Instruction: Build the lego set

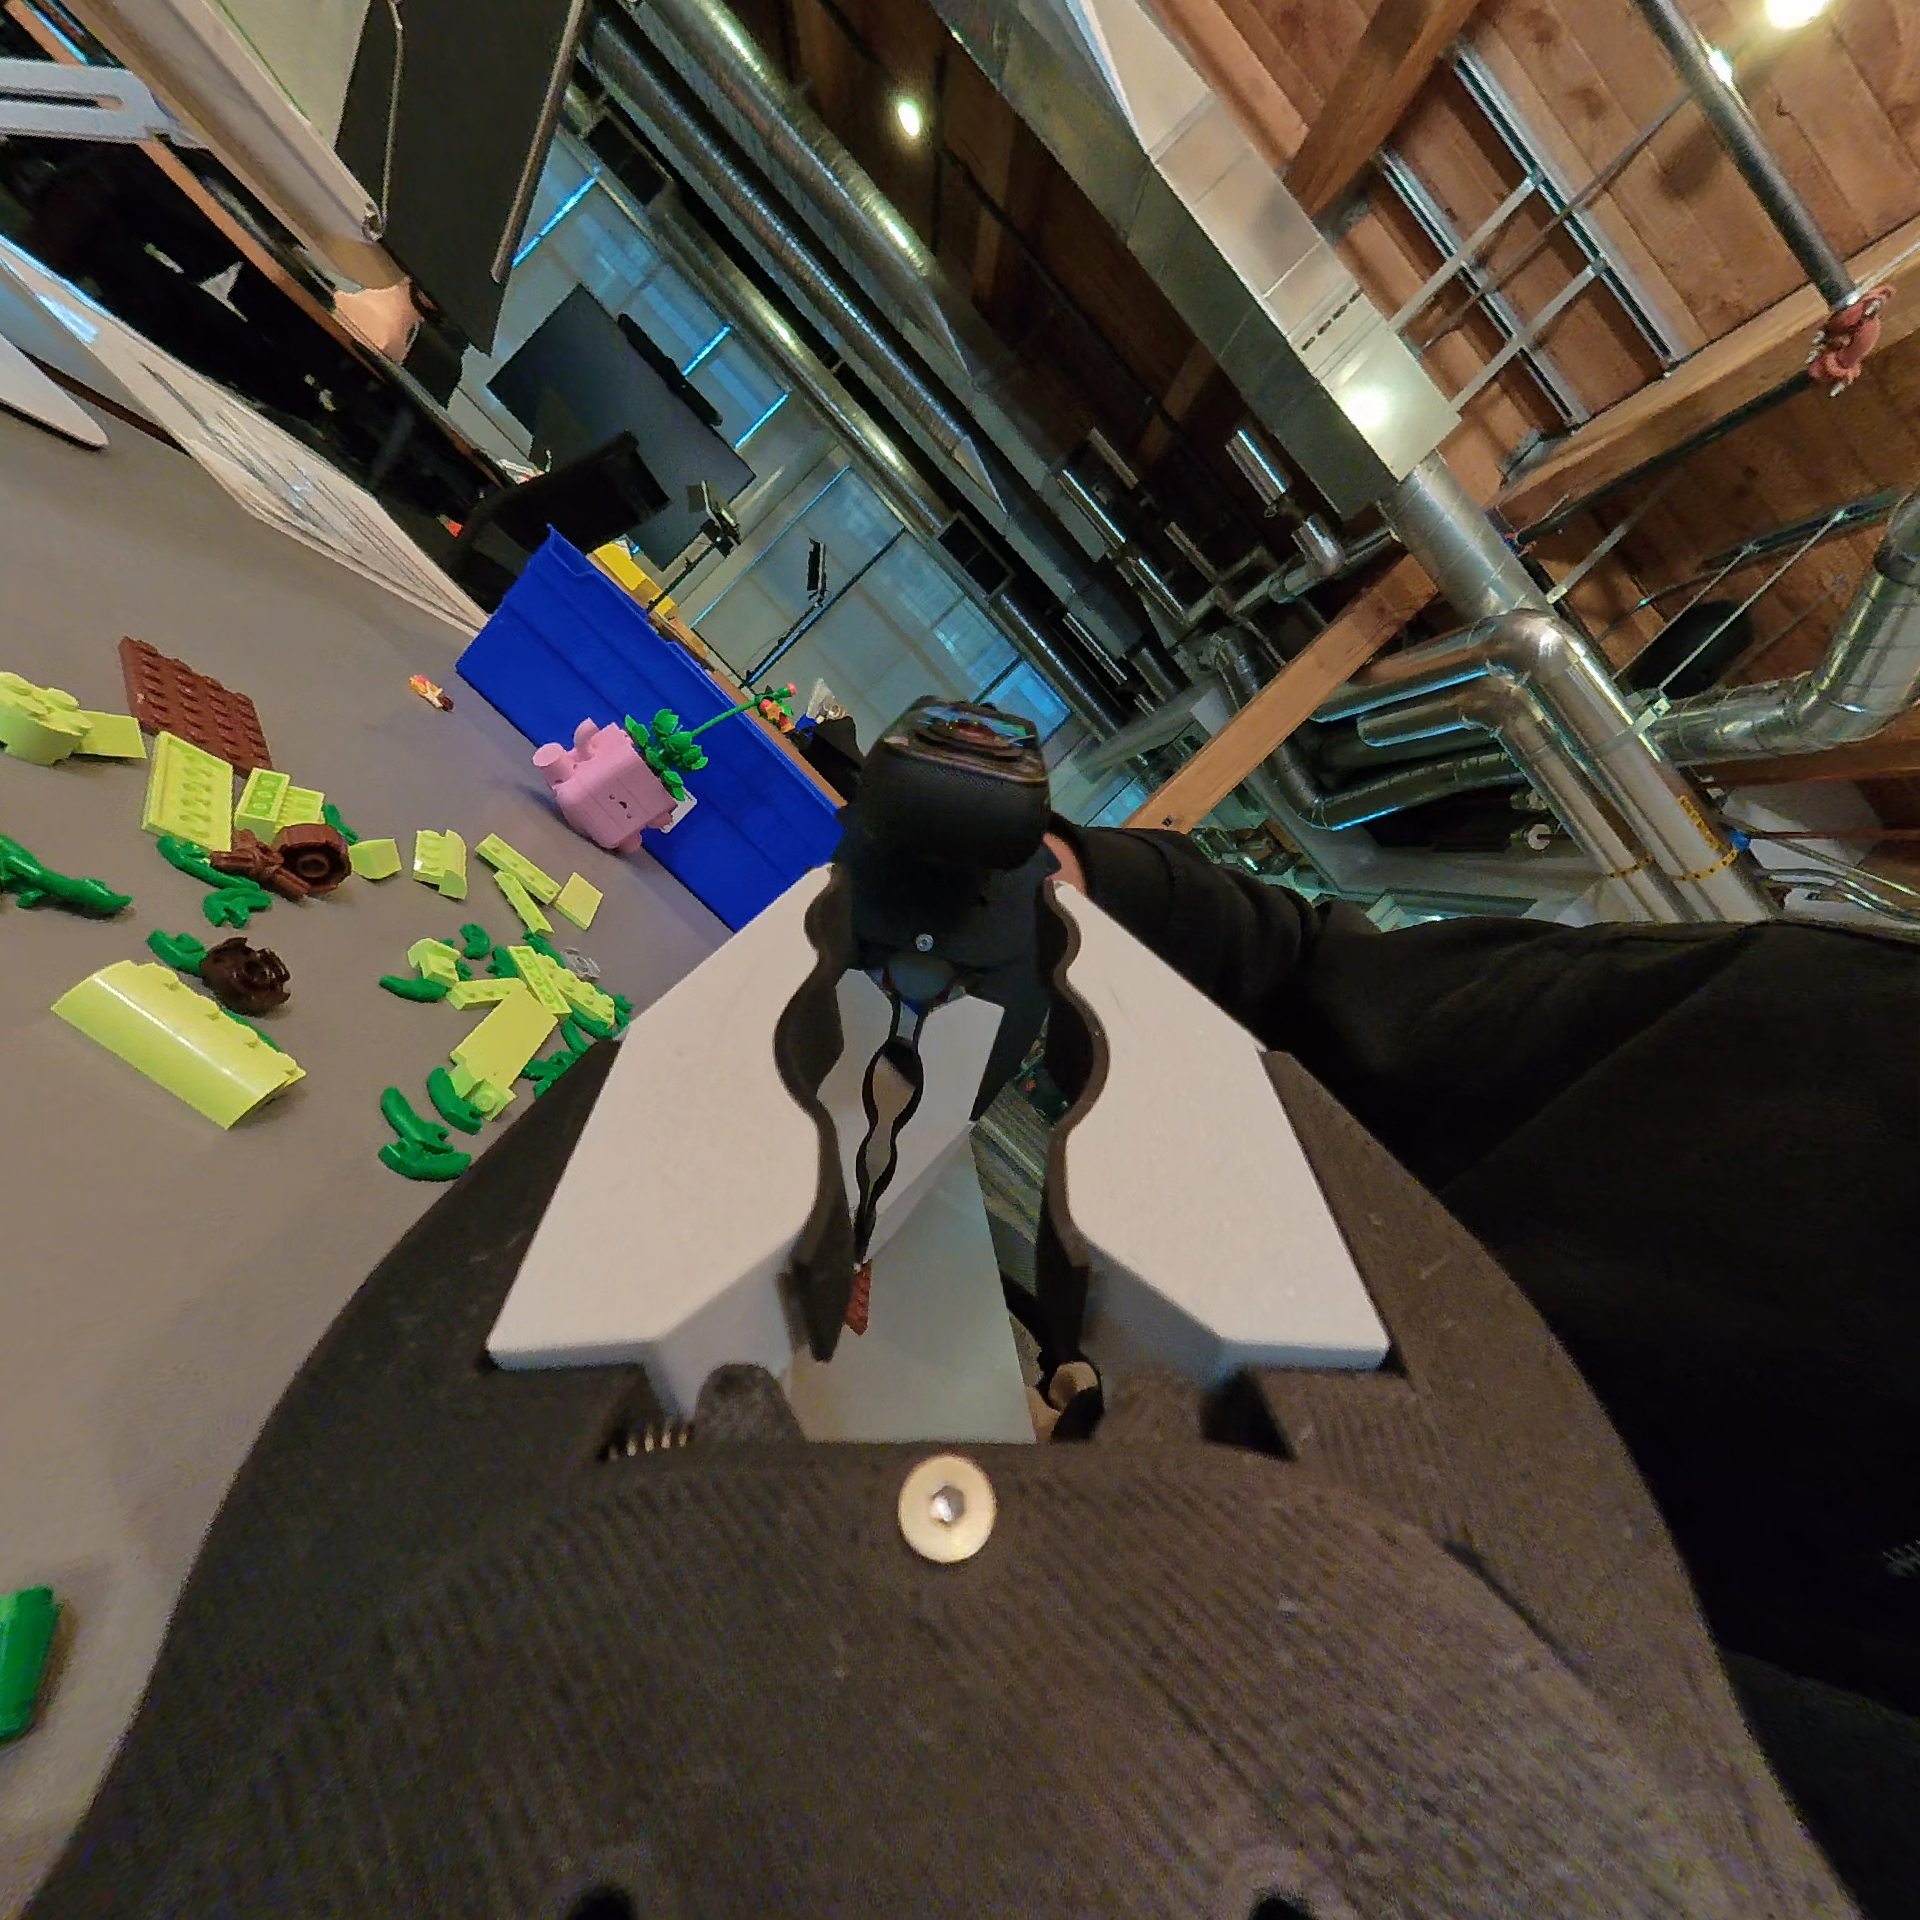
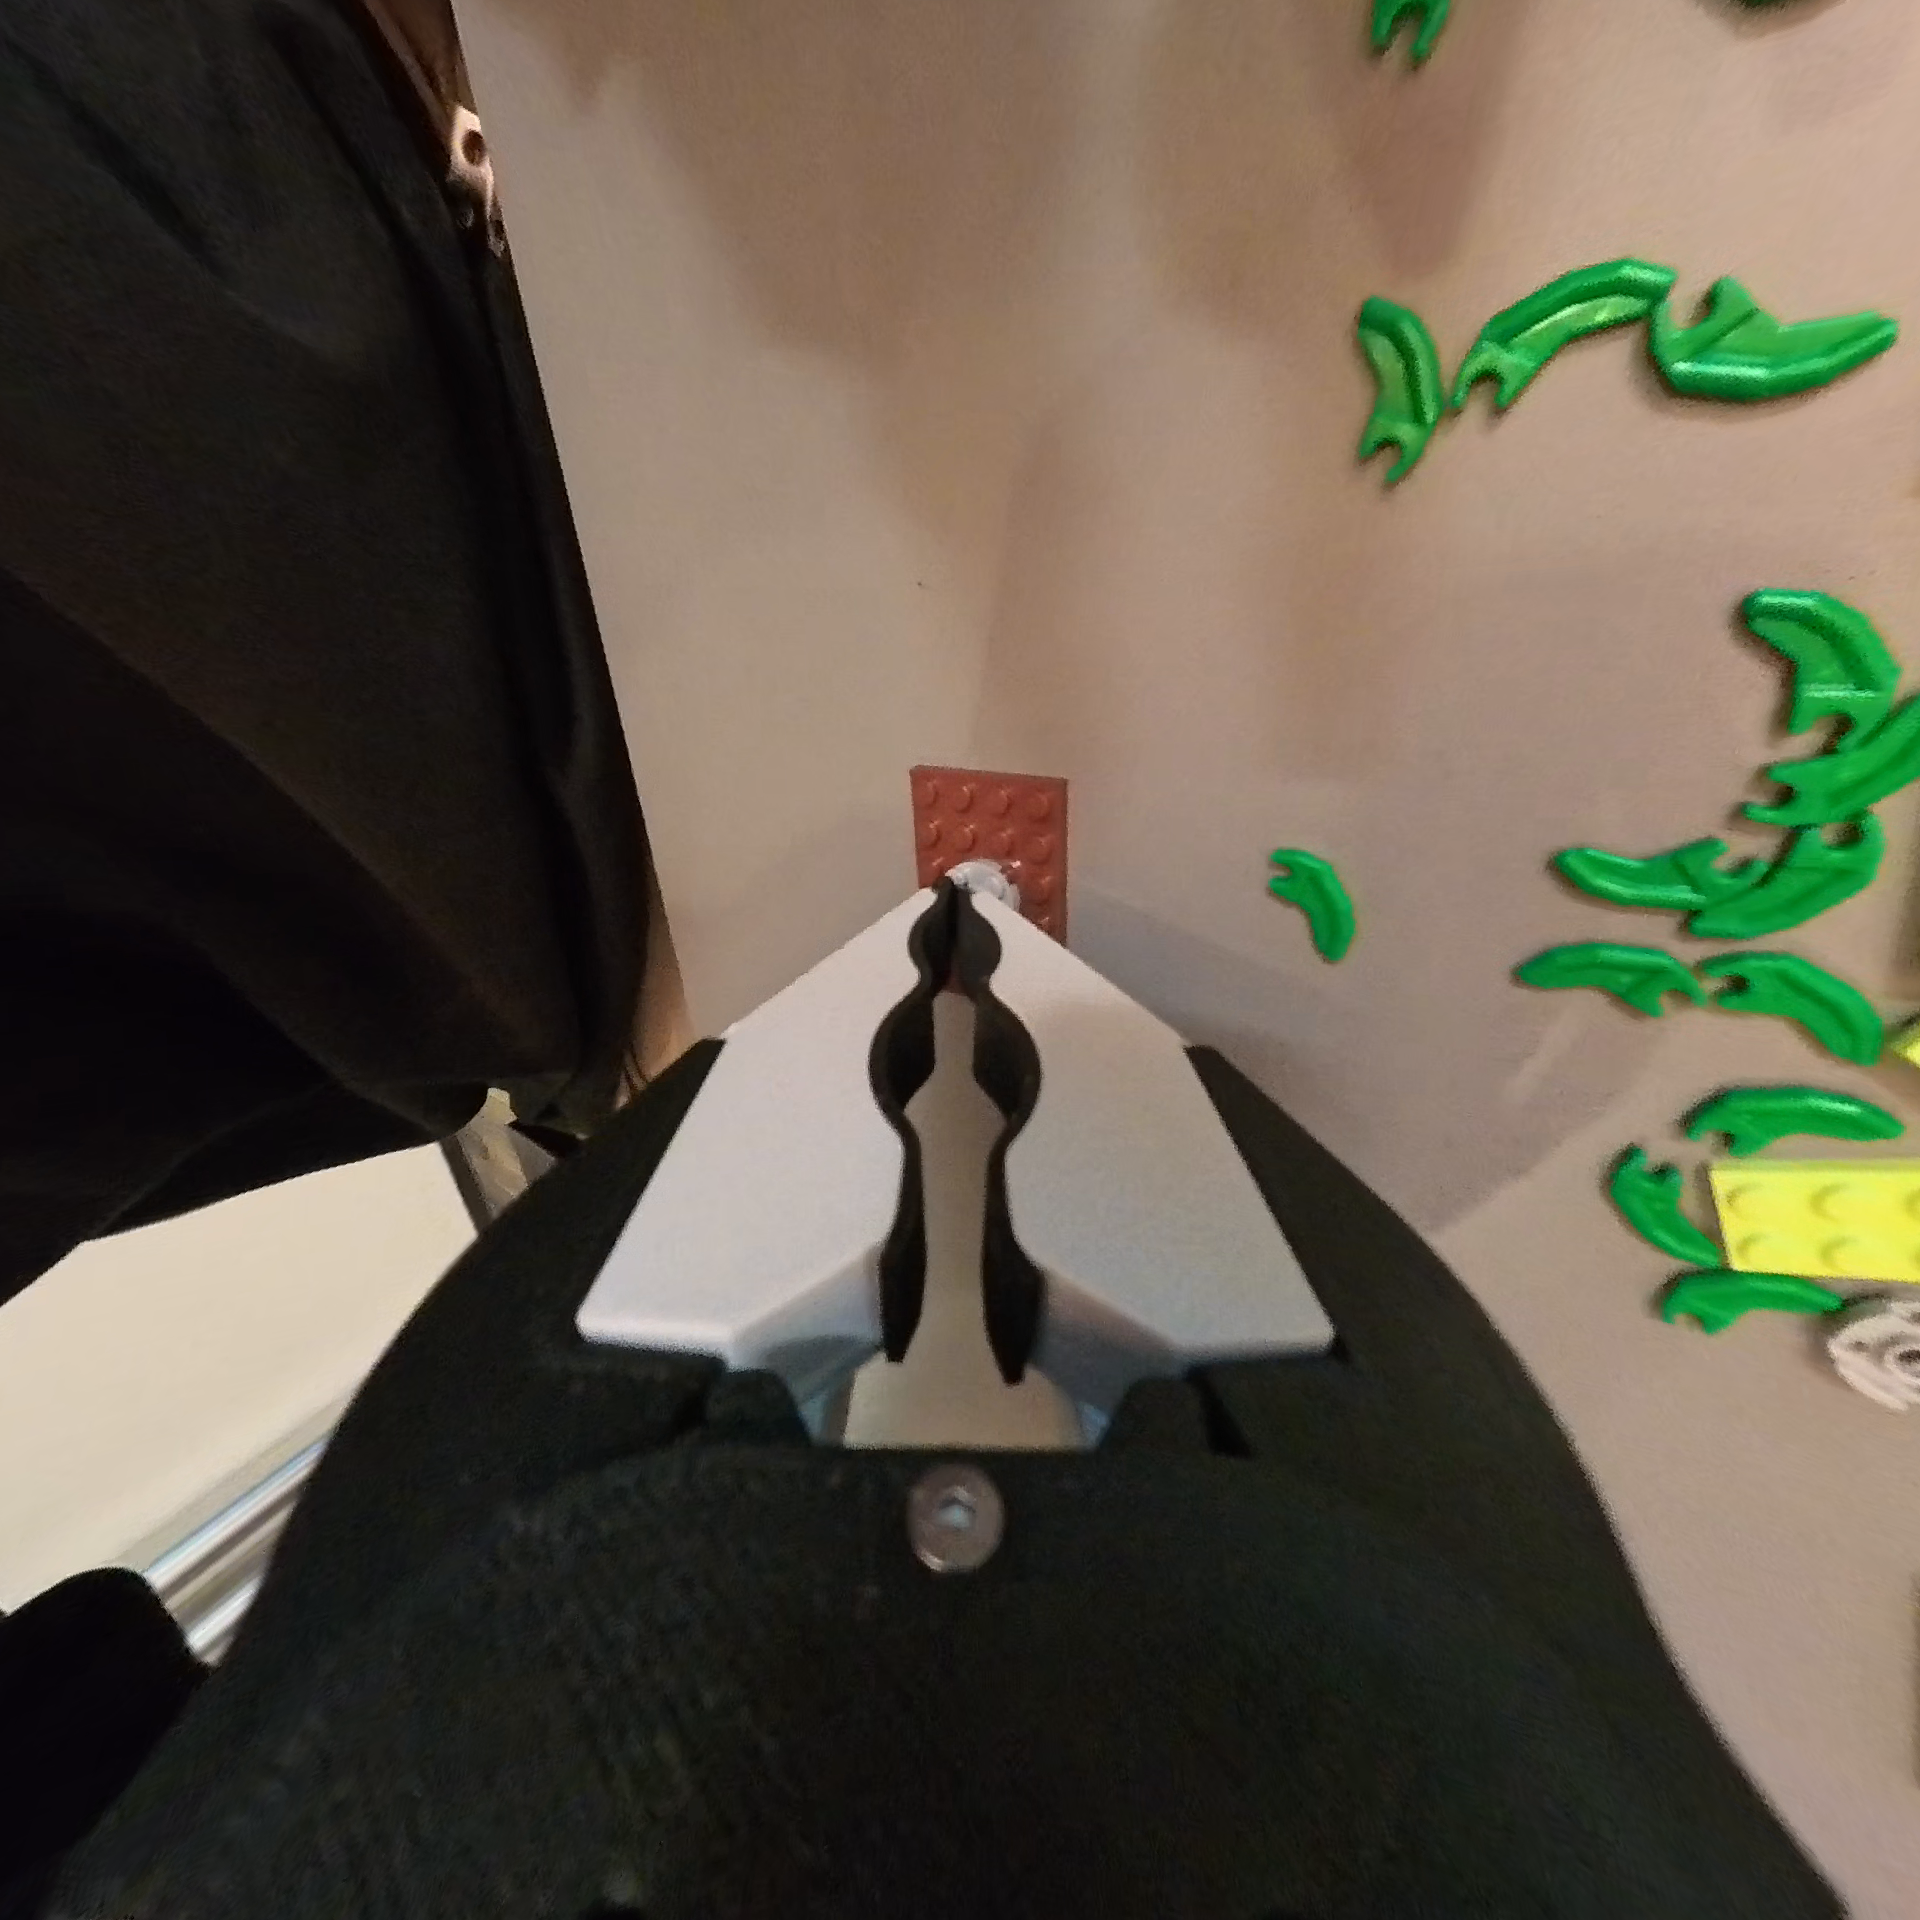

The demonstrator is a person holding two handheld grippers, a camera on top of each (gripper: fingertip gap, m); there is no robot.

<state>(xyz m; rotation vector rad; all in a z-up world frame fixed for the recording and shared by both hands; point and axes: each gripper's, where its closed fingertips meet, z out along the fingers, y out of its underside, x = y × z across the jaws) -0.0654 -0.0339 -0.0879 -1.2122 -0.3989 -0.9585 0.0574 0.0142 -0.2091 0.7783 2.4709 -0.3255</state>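
Note:
My right gripper (image 2: pixel 954 894) points down at the table, its jaws closed on a small clear round piece (image 2: pixel 985 883). It holds the piece on a small brown studded plate (image 2: pixel 992 826) whose near end is hidden by the fingers. My left gripper (image 1: pixel 940 914) is open and empty. It is raised and tilted, facing the right gripper (image 1: pixel 862 1236), which shows between its fingers. The brown plate (image 1: pixel 858 1301) shows edge-on at the right gripper's tips. I cannot tell whether the plate lies flat on the table.
Lime bricks (image 1: pixel 177 1039), green leaves (image 1: pixel 421 1138), dark brown round pieces (image 1: pixel 247 975) and a larger brown plate (image 1: pixel 192 701) lie scattered on the grey table. A pink build with a green plant (image 1: pixel 613 795) stands by a blue bin (image 1: pixel 623 707). Green leaves (image 2: pixel 1787 883) and a lime plate (image 2: pixel 1818 1226) lie right of the right gripper; a black sleeve (image 2: pixel 260 623) is to its left. Across from one pair of fingers to the other is roughly 20 centimetres.

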